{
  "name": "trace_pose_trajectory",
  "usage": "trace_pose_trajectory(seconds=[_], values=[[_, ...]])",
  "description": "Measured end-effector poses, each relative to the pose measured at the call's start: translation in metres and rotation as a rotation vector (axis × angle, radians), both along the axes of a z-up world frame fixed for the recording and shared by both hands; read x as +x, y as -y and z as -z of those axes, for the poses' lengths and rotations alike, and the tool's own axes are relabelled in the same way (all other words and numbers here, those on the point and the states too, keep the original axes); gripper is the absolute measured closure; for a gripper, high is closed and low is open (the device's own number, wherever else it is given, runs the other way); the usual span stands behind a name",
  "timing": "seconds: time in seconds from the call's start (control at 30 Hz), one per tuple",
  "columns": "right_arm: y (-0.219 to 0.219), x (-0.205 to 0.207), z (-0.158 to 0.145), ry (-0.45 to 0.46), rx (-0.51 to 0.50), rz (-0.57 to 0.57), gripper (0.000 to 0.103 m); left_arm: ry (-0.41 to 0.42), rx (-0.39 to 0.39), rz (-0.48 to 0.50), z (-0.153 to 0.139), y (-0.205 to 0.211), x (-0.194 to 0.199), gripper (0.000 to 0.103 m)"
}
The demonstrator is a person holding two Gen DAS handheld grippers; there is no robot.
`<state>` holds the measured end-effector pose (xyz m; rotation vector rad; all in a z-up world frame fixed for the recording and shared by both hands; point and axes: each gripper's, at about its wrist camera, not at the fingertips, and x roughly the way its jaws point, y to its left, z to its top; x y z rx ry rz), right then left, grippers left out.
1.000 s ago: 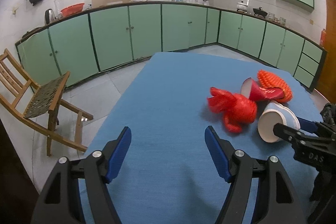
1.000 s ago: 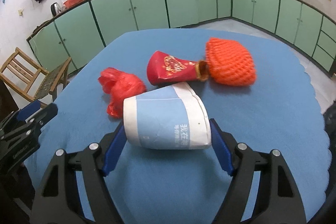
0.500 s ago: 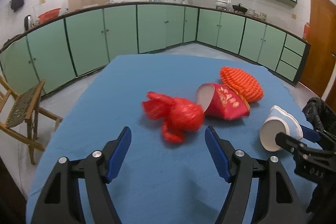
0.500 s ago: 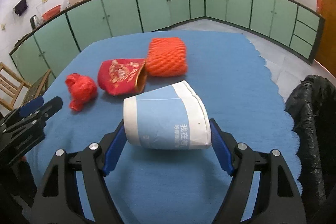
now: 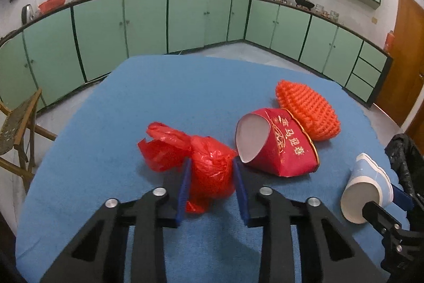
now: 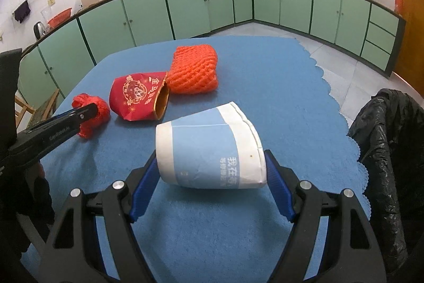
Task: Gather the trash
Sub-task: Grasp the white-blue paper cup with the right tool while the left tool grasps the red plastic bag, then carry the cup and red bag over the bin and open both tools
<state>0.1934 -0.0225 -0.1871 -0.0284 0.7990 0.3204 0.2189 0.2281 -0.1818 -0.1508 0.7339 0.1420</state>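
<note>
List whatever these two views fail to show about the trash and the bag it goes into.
- Black plastic bin bag: its opening is cut off by the right edge in both views.
- Crumpled red plastic bag: its sides are hidden by the closing left tongs in the left view.
- White-and-blue paper cup: the inside is unseen; the right tongs cover its ends.
- Orange foam net sleeve: its contents cannot be seen.

My left tool (image 5: 210, 177) reaches up from the bottom centre of its own view, angled downward, its blue pads (image 5: 184, 184) closing in on the red plastic bag (image 5: 209, 171) between them. My right tool (image 6: 210, 171) sits at the bottom centre of its view, jaws spread wide, clamped on the sides of the paper cup (image 6: 209, 150).
</note>
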Motion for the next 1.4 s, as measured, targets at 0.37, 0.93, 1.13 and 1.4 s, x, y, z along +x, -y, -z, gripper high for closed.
trace_pose_trajectory(seconds=[0.37, 0.93, 1.13, 1.4], values=[[0.002, -0.022, -0.042, 0.065, 0.024, -0.020, 0.030, 0.079, 0.030, 0.016, -0.035, 0.004, -0.053, 0.080], [0.039, -0.070, -0.101, 0.152, 0.090, 0.015, 0.030, 0.172, 0.024, 0.136, -0.088, 0.050, -0.109, 0.080], [0.060, -0.083, -0.108, 0.175, 0.097, 0.044, 0.030, 0.194, 0.023, 0.179, -0.096, 0.072, -0.116, 0.080], [0.104, -0.093, -0.116, 0.208, 0.095, 0.115, 0.030, 0.214, 0.014, 0.260, -0.104, 0.110, -0.113, 0.080]])
